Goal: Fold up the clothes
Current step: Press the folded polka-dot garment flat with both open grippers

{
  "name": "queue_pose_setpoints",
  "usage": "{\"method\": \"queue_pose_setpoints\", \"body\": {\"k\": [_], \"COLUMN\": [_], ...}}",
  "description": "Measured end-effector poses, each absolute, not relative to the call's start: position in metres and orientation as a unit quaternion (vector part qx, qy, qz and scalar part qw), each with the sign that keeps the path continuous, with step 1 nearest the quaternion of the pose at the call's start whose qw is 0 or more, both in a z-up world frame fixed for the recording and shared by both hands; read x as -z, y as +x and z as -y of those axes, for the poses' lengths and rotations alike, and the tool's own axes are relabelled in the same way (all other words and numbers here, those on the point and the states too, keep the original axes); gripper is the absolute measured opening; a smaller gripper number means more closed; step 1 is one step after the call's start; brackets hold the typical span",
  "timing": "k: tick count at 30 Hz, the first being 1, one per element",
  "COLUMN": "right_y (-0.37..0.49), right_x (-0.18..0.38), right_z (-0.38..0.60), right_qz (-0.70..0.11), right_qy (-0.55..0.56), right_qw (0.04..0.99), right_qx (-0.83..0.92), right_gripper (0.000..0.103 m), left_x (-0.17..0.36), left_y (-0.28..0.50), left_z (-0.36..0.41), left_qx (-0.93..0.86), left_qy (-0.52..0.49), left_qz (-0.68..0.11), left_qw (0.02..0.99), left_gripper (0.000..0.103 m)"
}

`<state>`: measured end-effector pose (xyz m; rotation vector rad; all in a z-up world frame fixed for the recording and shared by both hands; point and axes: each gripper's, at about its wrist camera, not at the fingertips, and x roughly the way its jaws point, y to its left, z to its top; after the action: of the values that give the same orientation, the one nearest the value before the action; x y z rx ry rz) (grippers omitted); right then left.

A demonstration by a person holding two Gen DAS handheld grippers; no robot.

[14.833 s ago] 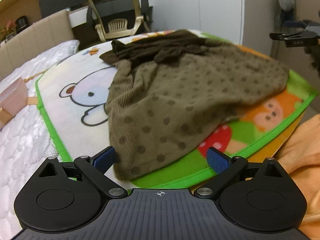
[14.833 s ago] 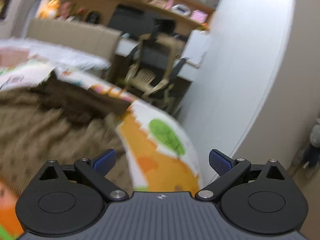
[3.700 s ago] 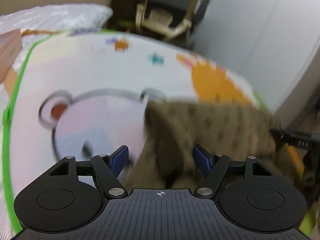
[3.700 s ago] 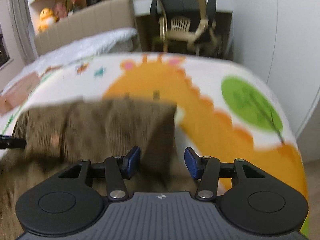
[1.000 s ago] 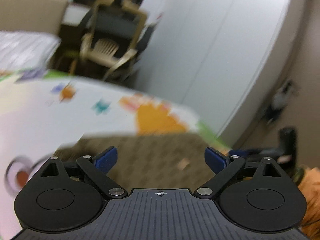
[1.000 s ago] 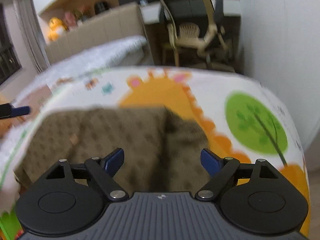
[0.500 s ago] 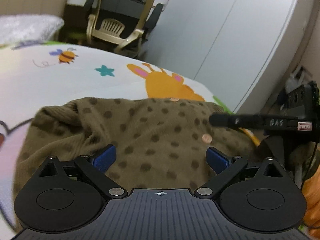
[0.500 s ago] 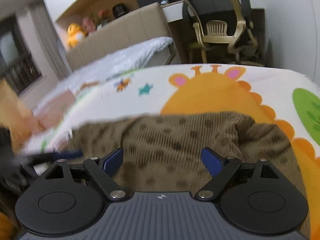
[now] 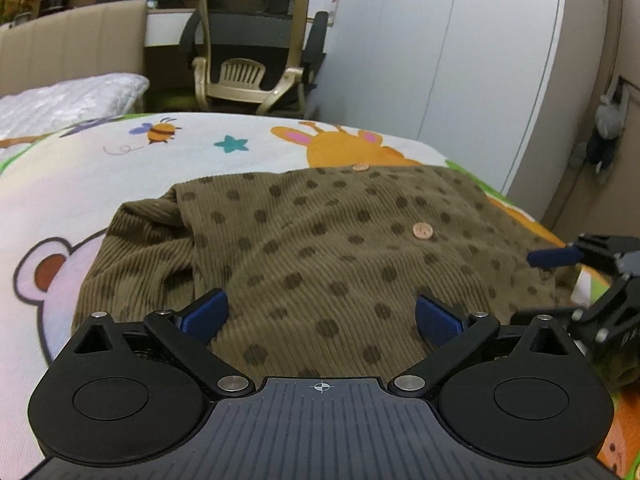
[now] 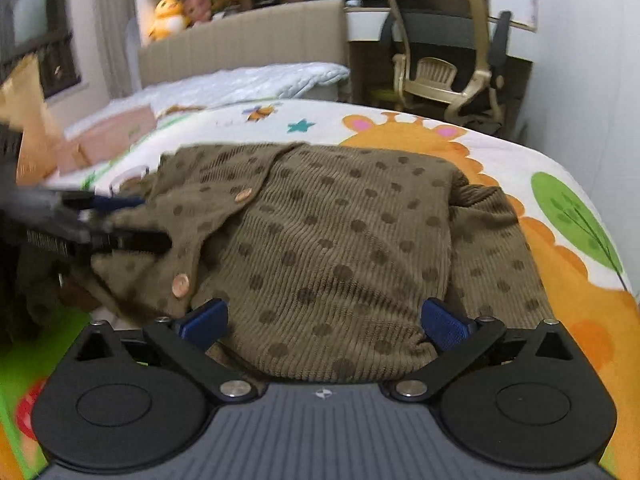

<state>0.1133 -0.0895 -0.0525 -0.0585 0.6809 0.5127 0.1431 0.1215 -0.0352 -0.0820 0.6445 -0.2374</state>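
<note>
The cardigan is laid flat on the mat, which is spread over the bed. Behind the bed, a chair is placed at a desk. To the right of the chair, a wardrobe is set. In the right wrist view, a box is seen on the bed left of the cardigan, and toys are ranged on the headboard behind.
</note>
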Motion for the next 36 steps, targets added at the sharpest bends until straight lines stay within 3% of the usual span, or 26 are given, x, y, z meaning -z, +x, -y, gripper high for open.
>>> {"method": "queue_pose_setpoints", "body": {"k": [12, 36], "right_y": [0.132, 0.132], "right_x": [0.067, 0.069], "right_z": [0.090, 0.087], "right_qz": [-0.350, -0.356], "right_qy": [-0.022, -0.041], "right_qw": [0.922, 0.920], "right_qx": [-0.161, -0.161], "right_gripper": [0.103, 0.103], "left_x": [0.038, 0.038], "left_y": [0.123, 0.121], "left_z": [-0.113, -0.126], "left_qx": [0.092, 0.112], "left_qy": [-0.025, -0.065], "left_qz": [-0.316, -0.305], "left_qw": [0.944, 0.943], "left_gripper": [0.103, 0.103]}}
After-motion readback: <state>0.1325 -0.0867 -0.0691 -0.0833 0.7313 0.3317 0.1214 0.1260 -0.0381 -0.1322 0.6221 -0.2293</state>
